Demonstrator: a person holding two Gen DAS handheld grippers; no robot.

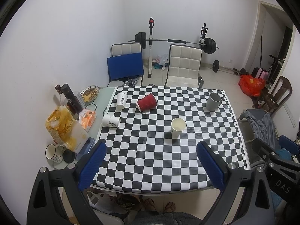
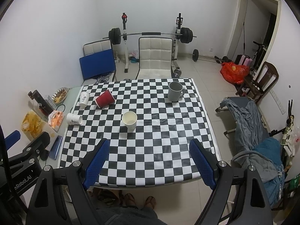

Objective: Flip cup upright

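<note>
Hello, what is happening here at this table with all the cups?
A person holds two grippers above the near edge of the checkered table. The left gripper and right gripper are both open and hold nothing. The red cup and one white paper cup lie on their sides, not yet flipped upright.

Home room, checkered dining table [image 2: 150,150], chairs [image 2: 154,58], barbell rack [image 2: 150,34]

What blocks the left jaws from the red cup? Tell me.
Nothing visible. The left gripper is open over the near table edge; the red cup lies tipped far-left. The upright white cup stands right of that line.
</note>
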